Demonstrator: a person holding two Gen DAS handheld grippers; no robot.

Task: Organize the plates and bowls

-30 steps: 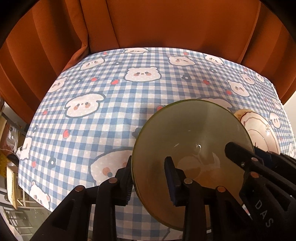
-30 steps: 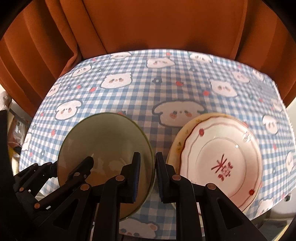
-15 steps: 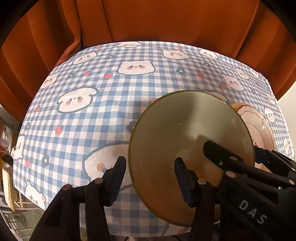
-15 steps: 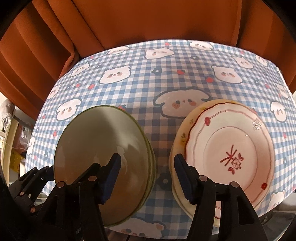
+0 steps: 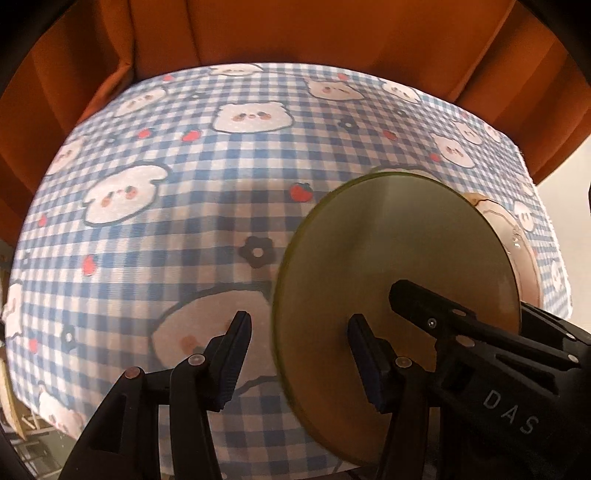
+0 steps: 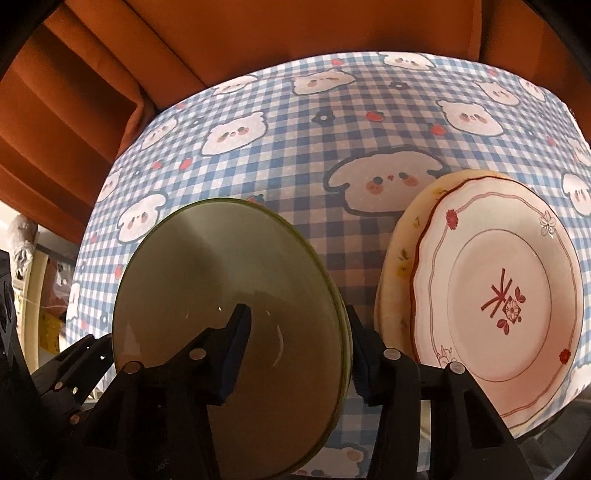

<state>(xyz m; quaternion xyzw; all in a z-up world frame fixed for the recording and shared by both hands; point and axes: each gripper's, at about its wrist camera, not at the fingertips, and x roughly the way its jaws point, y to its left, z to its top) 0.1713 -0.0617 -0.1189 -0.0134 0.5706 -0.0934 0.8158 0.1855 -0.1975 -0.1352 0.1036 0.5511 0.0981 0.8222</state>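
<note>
An olive-green plate [image 5: 399, 280] lies near the front edge of the table; in the right wrist view [image 6: 229, 314] it tops a small stack of green plates. My left gripper [image 5: 299, 354] is open, its jaws on either side of the plate's left rim without touching it. My right gripper [image 6: 299, 347] is open, its jaws on either side of the stack's right rim. A white plate with red trim [image 6: 498, 295] rests on a cream plate [image 6: 399, 258] to the right; both show partly in the left wrist view [image 5: 517, 236].
The table wears a blue checked cloth with bear prints [image 5: 184, 184]. An orange curtain [image 5: 332, 33] hangs behind the table. The right gripper's body [image 5: 498, 369] reaches over the green plate in the left wrist view.
Both grippers have opened and let go of the green plate's rim. Both have drawn back a little toward the front edge of the table. The plates have stayed in place.
</note>
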